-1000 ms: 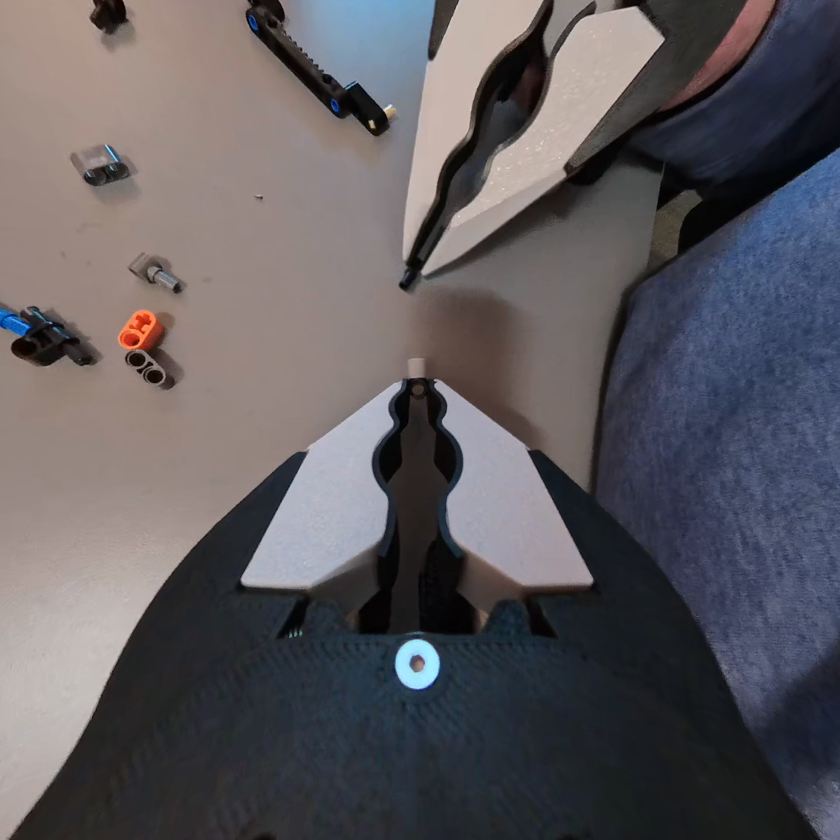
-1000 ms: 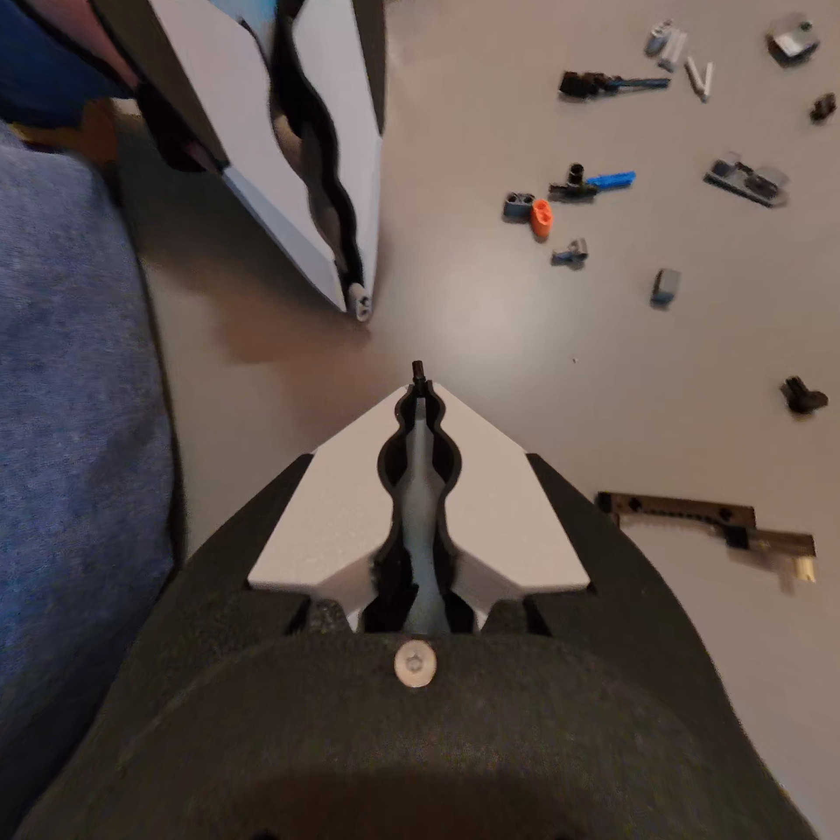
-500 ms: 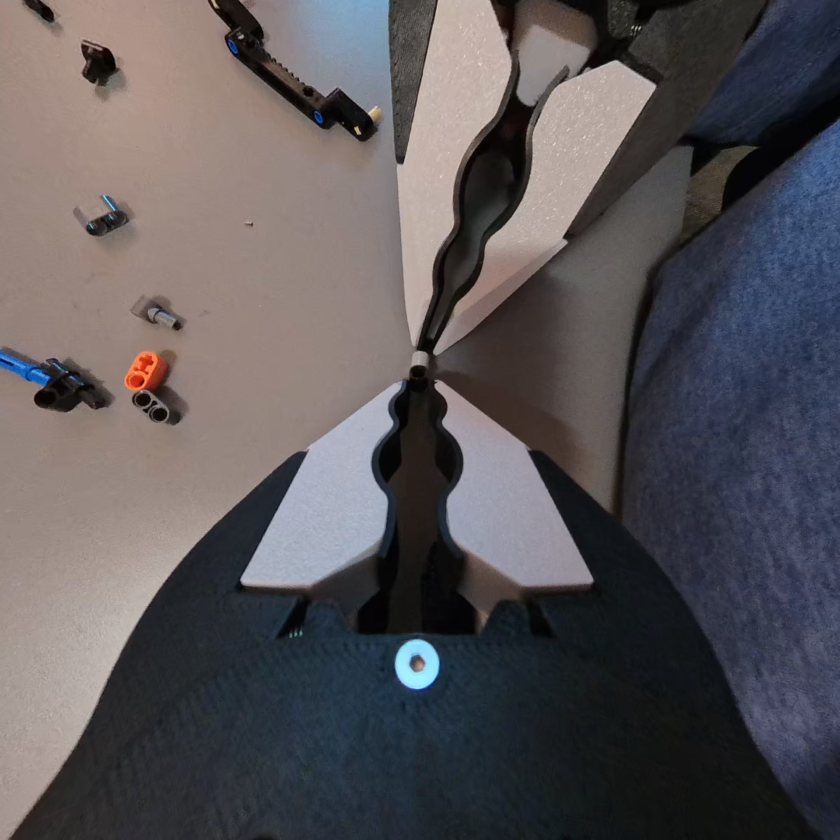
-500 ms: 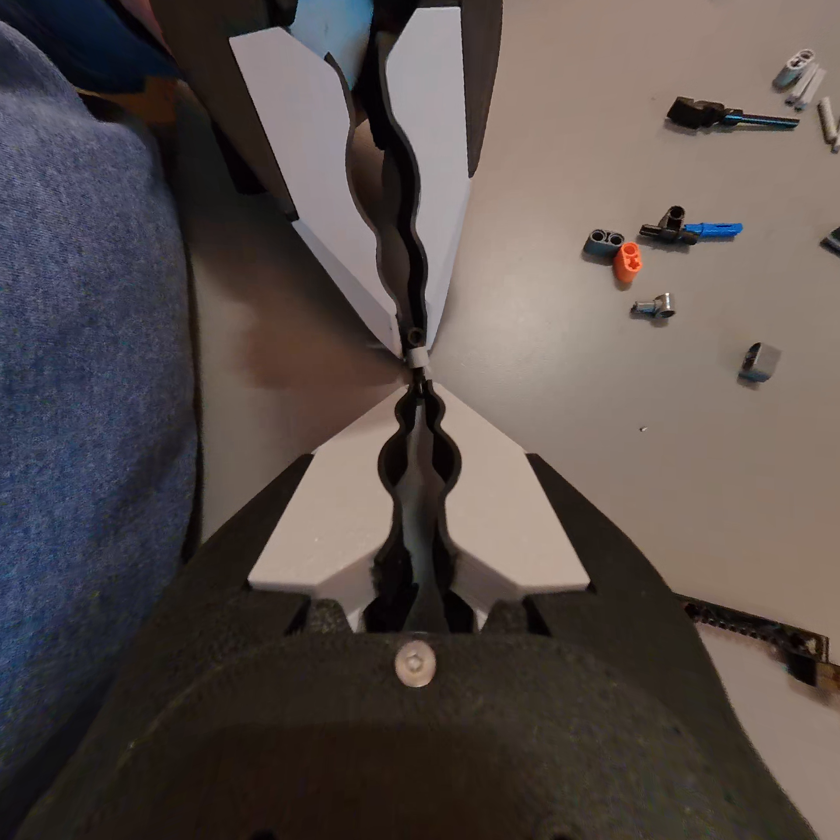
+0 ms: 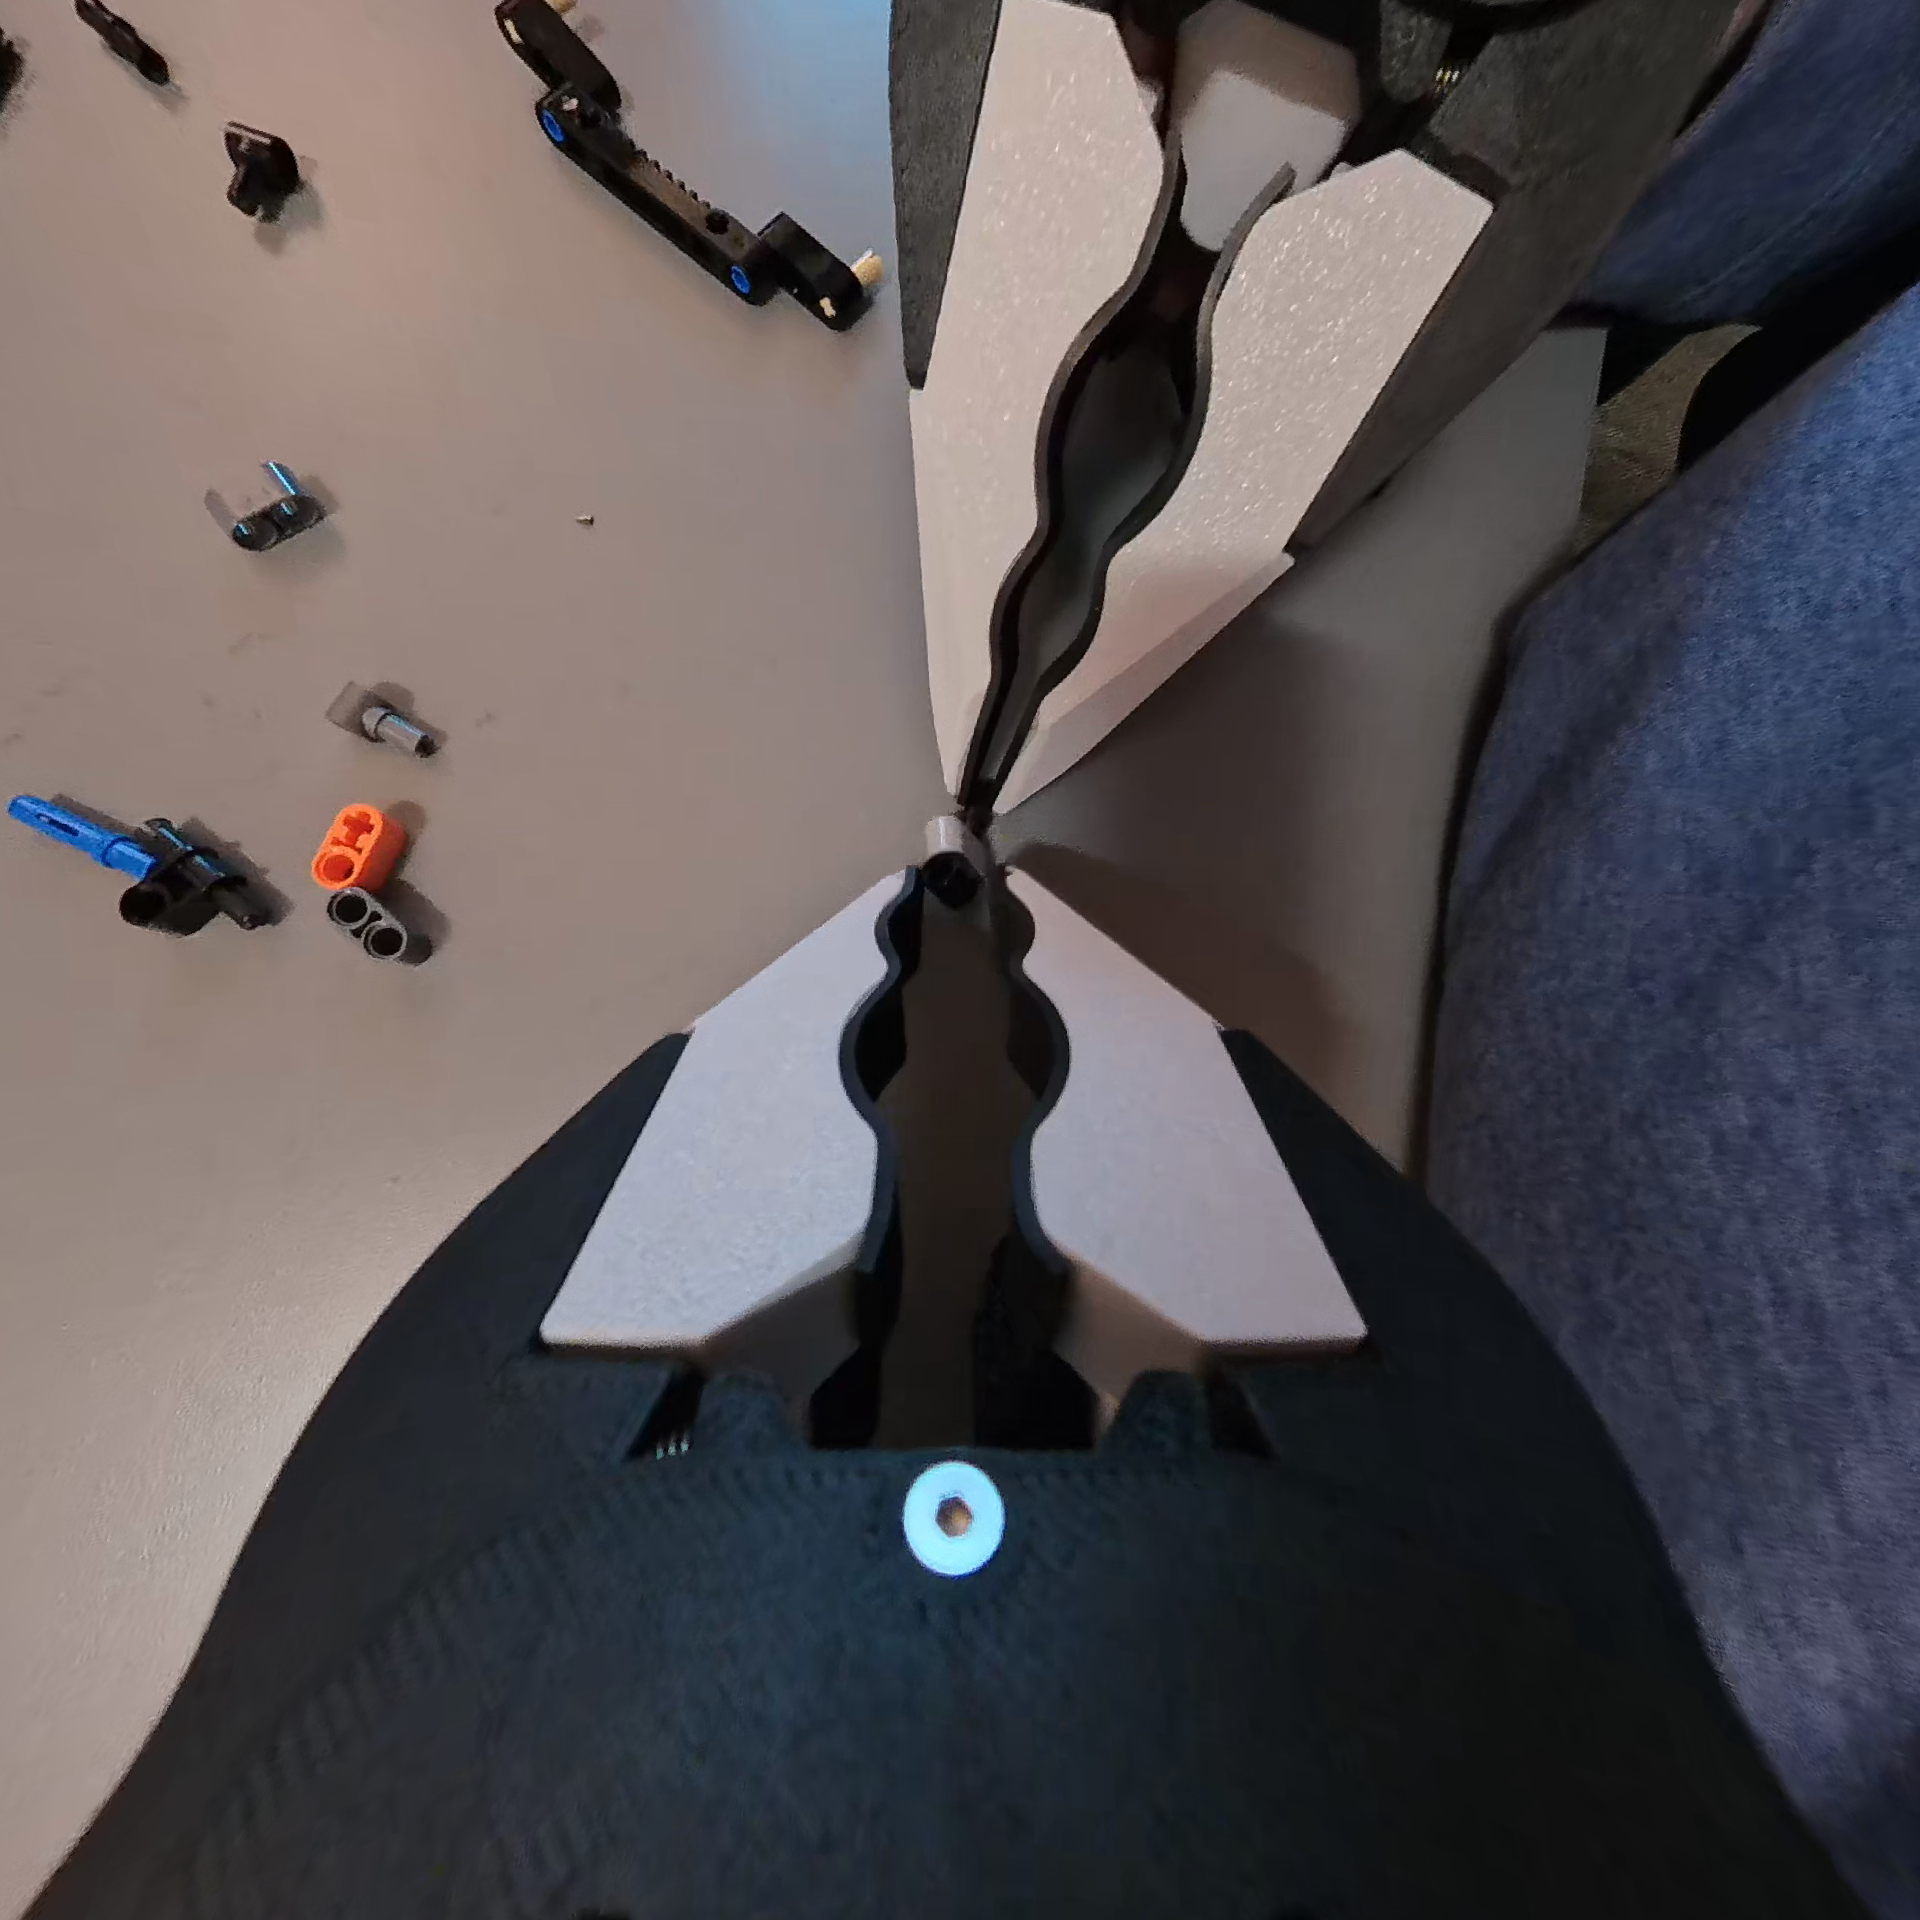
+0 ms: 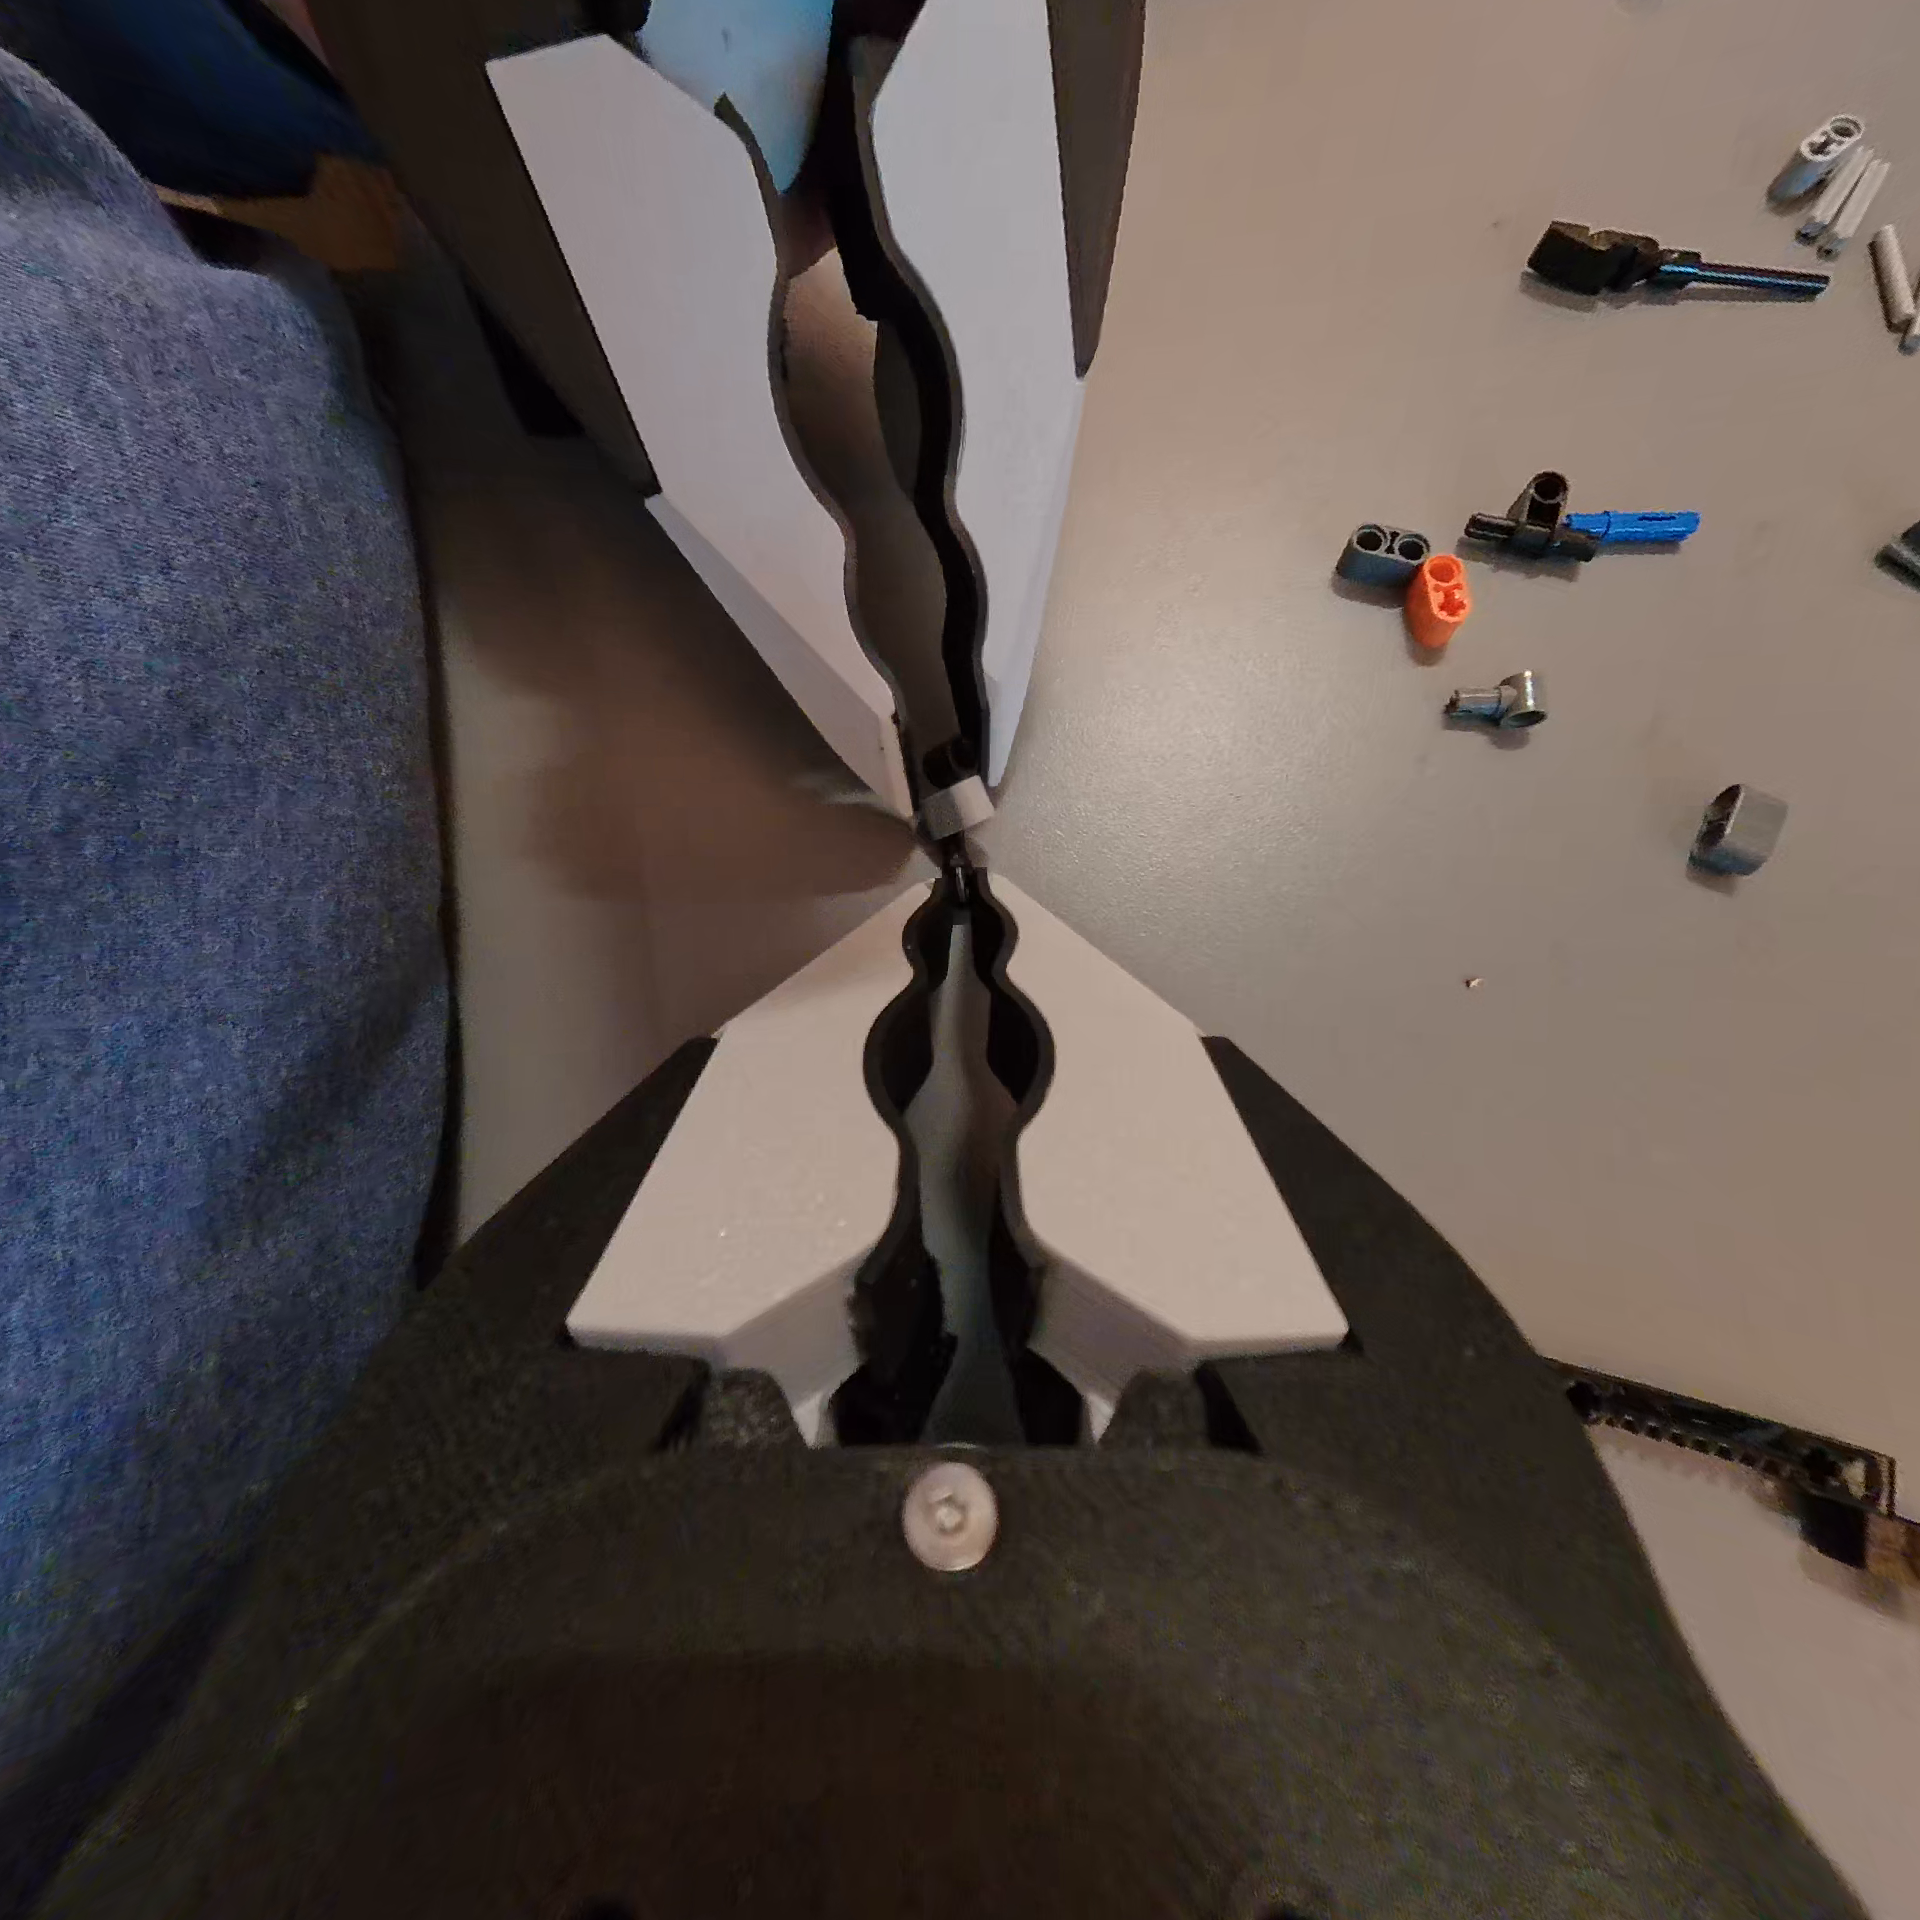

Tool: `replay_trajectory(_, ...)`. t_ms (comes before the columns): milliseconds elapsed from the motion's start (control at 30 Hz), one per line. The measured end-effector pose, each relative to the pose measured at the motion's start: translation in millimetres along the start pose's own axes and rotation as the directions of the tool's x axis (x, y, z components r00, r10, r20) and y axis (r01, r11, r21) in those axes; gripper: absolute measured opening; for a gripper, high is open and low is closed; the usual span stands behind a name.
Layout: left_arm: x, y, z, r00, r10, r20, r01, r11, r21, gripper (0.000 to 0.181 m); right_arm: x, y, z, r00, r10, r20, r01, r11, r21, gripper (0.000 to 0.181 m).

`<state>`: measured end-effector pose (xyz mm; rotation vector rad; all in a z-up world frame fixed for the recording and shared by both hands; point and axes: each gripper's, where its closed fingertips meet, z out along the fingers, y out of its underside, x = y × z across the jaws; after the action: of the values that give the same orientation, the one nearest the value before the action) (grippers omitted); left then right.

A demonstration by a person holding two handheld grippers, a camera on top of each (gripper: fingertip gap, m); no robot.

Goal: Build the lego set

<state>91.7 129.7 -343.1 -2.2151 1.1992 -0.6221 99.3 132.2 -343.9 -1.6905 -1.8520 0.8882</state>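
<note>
Lego bush (image 6: 954, 808) in left gripper (image 5: 954, 885) meets right gripper's (image 6: 958, 883) pin.

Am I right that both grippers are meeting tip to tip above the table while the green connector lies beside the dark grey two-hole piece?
Nearly: the connector is orange, not green, as the right wrist view shows. It does lie beside the dark grey two-hole piece, and the left gripper and the right gripper do meet tip to tip above the table.

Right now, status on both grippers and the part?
Left gripper shut on light grey bushing. Right gripper shut on black pin, tips meeting above table. Nothing between them; loose parts lie aside.
</note>
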Motion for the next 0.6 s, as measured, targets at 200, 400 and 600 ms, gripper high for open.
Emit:
replay_trajectory(200,2.4,-2.7,4.8,1.000,-0.011,-0.012,0.011,1.000,0.010,0.011,-0.6,0.1,0.1,1.000,-0.005,0.001,0.005,1.000,0.000,0.000)
replay_trajectory(400,4.3,-2.8,6.0,1.000,-0.014,-0.005,0.014,1.000,0.002,0.006,-1.6,0.1,0.2,1.000,-0.011,0.005,0.011,1.000,0.000,0.000)
replay_trajectory(600,4.2,-1.8,4.5,1.000,-0.023,0.003,0.023,0.999,0.025,0.006,-2.0,0.2,0.2,1.000,-0.011,0.007,0.011,1.000,0.001,0.000)
